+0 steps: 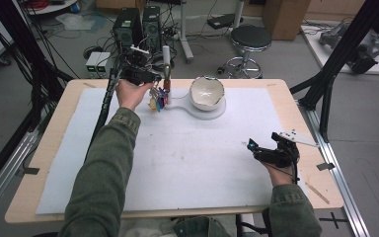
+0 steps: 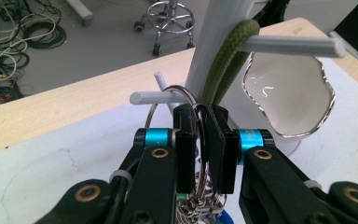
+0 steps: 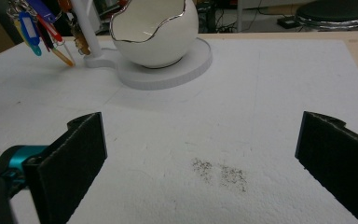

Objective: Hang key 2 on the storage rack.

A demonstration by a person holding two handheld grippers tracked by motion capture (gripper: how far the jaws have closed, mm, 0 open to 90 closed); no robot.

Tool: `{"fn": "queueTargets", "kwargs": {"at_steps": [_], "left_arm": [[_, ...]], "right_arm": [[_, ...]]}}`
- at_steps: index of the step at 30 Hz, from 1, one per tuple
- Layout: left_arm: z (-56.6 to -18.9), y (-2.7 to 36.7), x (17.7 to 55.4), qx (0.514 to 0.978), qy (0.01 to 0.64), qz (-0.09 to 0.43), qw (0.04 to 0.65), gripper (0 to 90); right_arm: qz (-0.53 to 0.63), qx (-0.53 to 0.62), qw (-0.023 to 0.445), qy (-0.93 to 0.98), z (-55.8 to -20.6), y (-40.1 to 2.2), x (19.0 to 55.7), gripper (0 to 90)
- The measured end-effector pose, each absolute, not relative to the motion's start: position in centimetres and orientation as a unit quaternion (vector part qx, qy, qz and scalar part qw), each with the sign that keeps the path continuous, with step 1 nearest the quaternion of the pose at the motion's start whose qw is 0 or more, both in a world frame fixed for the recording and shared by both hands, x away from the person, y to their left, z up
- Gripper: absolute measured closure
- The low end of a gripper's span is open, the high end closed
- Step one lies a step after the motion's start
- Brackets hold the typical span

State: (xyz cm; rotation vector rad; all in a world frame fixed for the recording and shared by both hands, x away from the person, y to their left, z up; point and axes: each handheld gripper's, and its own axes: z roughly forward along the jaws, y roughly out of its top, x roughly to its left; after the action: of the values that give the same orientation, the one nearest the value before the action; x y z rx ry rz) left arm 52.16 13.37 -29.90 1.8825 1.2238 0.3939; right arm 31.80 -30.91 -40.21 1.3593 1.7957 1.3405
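A key ring (image 2: 199, 140) is pinched by the left gripper (image 2: 200, 149) at the peg (image 2: 156, 97); right gripper (image 3: 200, 154) jaws are seen wide apart, empty, in its own view.

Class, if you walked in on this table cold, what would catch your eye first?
Probably the left gripper at the far edge, shut on a key ring with bright tags beside a white peg stand. Just right of it sits an egg-shaped white bowl. The right gripper waits open near the right edge.

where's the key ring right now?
Far left of the table in the high view: the key ring is pinched in the left gripper, at the white stand's peg.
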Motion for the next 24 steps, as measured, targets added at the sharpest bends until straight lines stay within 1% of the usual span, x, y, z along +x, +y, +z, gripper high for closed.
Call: {"fn": "queueTargets", "kwargs": {"at_steps": [2, 4, 5, 8, 10, 11, 12, 14, 16, 17, 20, 24], "left_arm": [[-30.1, 13.4, 52.2, 0.753, 0.488, 0.158, 0.412, 80.9], [-30.2, 13.6, 52.1, 0.748, 0.489, 0.16, 0.42, 78.0], [-30.2, 13.7, 52.0, 0.743, 0.49, 0.165, 0.426, 73.8], [-30.2, 14.0, 51.8, 0.737, 0.499, 0.184, 0.417, 52.2], [-30.3, 14.1, 51.4, 0.73, 0.507, 0.217, 0.405, 38.5], [-30.3, 14.3, 51.3, 0.724, 0.513, 0.221, 0.405, 32.5], [-30.4, 14.6, 51.3, 0.717, 0.518, 0.216, 0.414, 29.0], [-30.5, 15.2, 51.3, 0.7, 0.532, 0.202, 0.431, 18.6], [-30.6, 15.6, 51.3, 0.695, 0.545, 0.199, 0.425, 8.8], [-30.7, 15.9, 51.3, 0.693, 0.551, 0.2, 0.42, 2.2], [-30.8, 16.6, 51.0, 0.685, 0.555, 0.195, 0.43, 1.6], [-30.9, 17.2, 50.5, 0.688, 0.551, 0.192, 0.431, 1.6]], "right_arm": [[0.494, 0.501, 0.258, 0.662, -40.2, -30.9, 31.8, 0.9], [0.494, 0.501, 0.259, 0.662, -40.2, -30.9, 31.8, 0.9], [0.495, 0.502, 0.257, 0.662, -40.2, -30.9, 31.8, 0.9], [0.494, 0.504, 0.257, 0.66, -40.2, -30.9, 31.8, 0.9], [0.494, 0.504, 0.257, 0.66, -40.2, -30.9, 31.8, 0.9], [0.494, 0.504, 0.258, 0.66, -40.2, -30.9, 31.8, 0.9], [0.494, 0.504, 0.258, 0.66, -40.2, -30.9, 31.8, 0.9], [0.494, 0.504, 0.257, 0.66, -40.2, -30.9, 31.8, 0.9], [0.493, 0.503, 0.258, 0.661, -40.2, -30.9, 31.8, 0.9], [0.493, 0.504, 0.258, 0.66, -40.2, -30.9, 31.8, 0.8], [0.494, 0.505, 0.257, 0.66, -40.2, -30.9, 31.8, 0.8], [0.494, 0.504, 0.259, 0.659, -40.3, -30.9, 31.9, 0.8]]}}
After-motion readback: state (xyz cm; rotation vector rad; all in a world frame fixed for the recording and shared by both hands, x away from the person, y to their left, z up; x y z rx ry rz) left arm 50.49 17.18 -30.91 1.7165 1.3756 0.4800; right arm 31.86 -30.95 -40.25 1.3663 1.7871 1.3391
